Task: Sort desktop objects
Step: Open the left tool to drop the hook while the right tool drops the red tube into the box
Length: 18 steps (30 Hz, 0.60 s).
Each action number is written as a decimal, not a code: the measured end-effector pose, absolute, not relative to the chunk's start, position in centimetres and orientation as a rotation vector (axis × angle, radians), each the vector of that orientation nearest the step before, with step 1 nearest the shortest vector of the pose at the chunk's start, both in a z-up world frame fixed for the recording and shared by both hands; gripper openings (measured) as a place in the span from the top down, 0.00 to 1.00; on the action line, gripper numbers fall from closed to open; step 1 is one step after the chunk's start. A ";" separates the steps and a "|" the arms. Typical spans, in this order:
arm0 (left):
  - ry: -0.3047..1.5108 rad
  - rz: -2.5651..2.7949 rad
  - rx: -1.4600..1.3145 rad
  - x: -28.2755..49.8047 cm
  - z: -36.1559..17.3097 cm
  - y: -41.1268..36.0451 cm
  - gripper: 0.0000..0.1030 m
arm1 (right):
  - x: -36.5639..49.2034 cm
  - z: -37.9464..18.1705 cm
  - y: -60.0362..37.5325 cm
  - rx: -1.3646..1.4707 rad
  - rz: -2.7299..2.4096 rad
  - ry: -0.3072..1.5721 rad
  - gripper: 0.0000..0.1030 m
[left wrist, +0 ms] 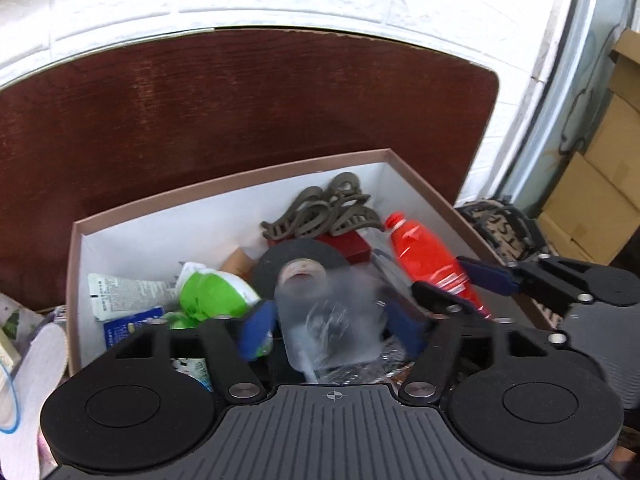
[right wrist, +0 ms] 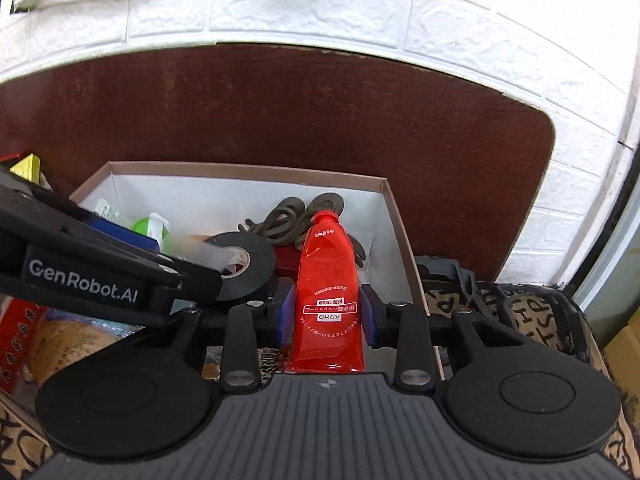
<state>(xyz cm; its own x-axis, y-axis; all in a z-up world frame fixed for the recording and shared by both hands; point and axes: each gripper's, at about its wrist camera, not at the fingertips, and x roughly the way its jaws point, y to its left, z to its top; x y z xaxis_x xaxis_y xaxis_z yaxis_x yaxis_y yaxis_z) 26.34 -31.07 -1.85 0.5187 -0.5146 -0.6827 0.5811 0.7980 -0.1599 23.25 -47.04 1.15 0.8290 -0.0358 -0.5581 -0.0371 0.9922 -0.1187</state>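
1. Right now both grippers hang over the open cardboard box [left wrist: 76, 248] that stands on the dark wooden tabletop [left wrist: 240, 112], near its right edge; the step in hand looks like dropping sorted items into that box.
2. The left gripper [left wrist: 332, 320] has its jaws spread wide, and a clear plastic bottle [left wrist: 328, 312], blurred in the left wrist view, sits between them; the blue pads do not seem to press on it, so I judge it is being let go into the box.
3. The right gripper [right wrist: 327, 316] has its jaws clamped on a red tube [right wrist: 326, 292], cap pointing away toward the far wall of the box.
4. Already inside the box lie a roll of black tape [right wrist: 244, 264], brown hair claws [left wrist: 320, 212], a green-and-white packet [left wrist: 212, 296] and a small dark red box [left wrist: 352, 248].
5. Next, the left gripper needs to draw back clear of the bottle, and the right one calls for lowering the tube over free space near the box's right wall before the jaws part; crowding between the two grippers is the risk.
6. Writing: the left gripper's arm reads "GenRobot.AI" in the right wrist view; the tube's white label carries Japanese-looking print, seen upside down and too small to read with confidence.
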 end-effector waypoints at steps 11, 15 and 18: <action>0.675 -0.676 0.056 22.2 0.5 -28.0 0.02 | 19.3 2.3 -46.4 -0.140 -0.035 0.502 0.05; 0.618 -0.639 0.073 18.8 1.3 -26.5 0.01 | 16.6 3.0 -45.3 -0.147 -0.045 0.483 0.02; 0.588 -0.623 0.076 15.9 1.8 -25.0 0.01 | 14.5 3.3 -44.0 -0.135 -0.034 0.478 0.01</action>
<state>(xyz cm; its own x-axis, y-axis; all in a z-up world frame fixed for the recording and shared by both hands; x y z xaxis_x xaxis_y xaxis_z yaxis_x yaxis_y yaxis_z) 15.92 -25.01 1.80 0.6553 -0.5279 -0.5402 0.5699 0.8150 -0.1050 14.47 -44.03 3.28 0.8874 -0.0644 -0.4564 0.0014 0.9906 -0.1371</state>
